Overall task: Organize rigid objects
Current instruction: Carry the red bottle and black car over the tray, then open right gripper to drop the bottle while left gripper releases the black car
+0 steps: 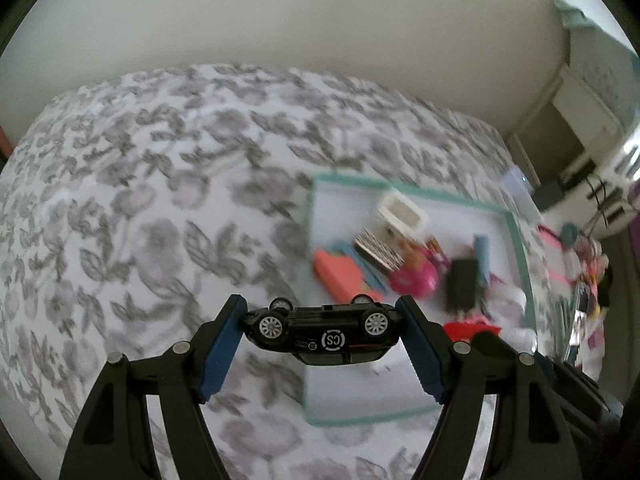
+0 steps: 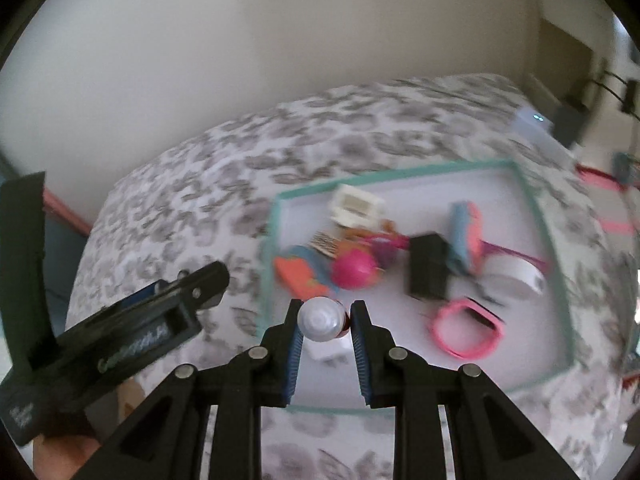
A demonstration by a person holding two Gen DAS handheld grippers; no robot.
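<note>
both grippers were mid-carry above the bed (image 1: 160,200): left gripper (image 1: 322,330) clenched a black toy car (image 1: 320,330), right gripper (image 2: 324,320) a small white-capped bottle (image 2: 322,320). next probably called for sorted spots outside the teal-rimmed tray (image 2: 536,216).

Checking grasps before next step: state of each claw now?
Left claw: closed on the toy car, held upside down.
Right claw: closed on a small white round thing; what it is cannot be told.
</note>
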